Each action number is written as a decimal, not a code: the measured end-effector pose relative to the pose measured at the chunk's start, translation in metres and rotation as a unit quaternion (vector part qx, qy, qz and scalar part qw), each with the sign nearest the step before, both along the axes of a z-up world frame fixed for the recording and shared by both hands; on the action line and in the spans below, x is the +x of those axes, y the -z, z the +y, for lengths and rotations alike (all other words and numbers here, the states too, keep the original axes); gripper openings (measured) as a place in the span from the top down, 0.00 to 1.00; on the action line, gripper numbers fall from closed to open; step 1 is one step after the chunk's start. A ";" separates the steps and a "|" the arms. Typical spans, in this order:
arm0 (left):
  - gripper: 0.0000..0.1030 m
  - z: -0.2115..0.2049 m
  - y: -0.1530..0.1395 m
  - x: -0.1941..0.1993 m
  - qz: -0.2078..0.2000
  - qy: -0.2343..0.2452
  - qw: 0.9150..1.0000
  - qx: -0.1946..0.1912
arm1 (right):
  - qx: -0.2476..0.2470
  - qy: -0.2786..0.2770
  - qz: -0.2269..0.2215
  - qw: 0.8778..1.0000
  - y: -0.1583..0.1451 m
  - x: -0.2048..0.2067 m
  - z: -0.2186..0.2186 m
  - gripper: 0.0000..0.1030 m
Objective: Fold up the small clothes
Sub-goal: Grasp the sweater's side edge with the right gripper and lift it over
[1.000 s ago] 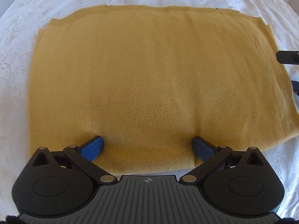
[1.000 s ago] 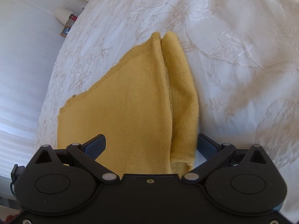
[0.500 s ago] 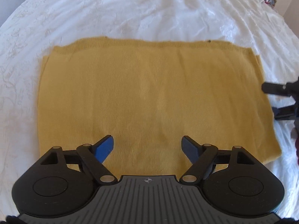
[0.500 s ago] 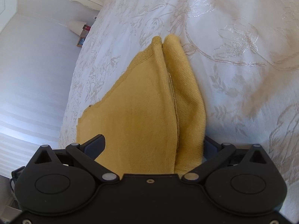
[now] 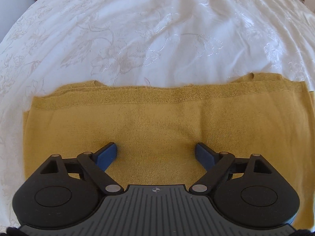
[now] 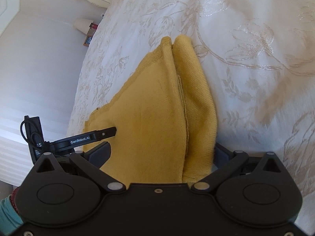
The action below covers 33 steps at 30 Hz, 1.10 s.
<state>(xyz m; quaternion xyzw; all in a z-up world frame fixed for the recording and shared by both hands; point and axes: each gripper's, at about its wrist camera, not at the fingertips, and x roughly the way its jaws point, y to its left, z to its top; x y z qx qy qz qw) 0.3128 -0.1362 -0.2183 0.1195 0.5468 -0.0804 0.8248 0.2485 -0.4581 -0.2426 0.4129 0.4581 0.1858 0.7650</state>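
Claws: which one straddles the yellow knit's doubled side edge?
The right claw: the doubled edge of the yellow knit runs between its fingers. The left claw, jaws just opened wider, sits over flat cloth.

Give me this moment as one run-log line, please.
left gripper: jaws just opening, over flat yellow garment, nothing pinched | right gripper: open, straddling its folded edge

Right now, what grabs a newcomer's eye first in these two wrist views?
The mustard-yellow knit garment stands out, spread flat on a white floral-embroidered bedspread. The left gripper hangs over its near half with jaws wide apart, nothing pinched between them. From the right wrist view, the right gripper straddles the garment's folded side edge, jaws spread wide, and a bedside lamp sits far left.
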 end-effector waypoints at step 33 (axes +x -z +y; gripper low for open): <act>0.18 0.153 -0.071 -0.144 0.007 -0.081 0.996 -0.048 | -0.187 -0.005 0.050 0.981 -0.071 -0.004 0.055 0.77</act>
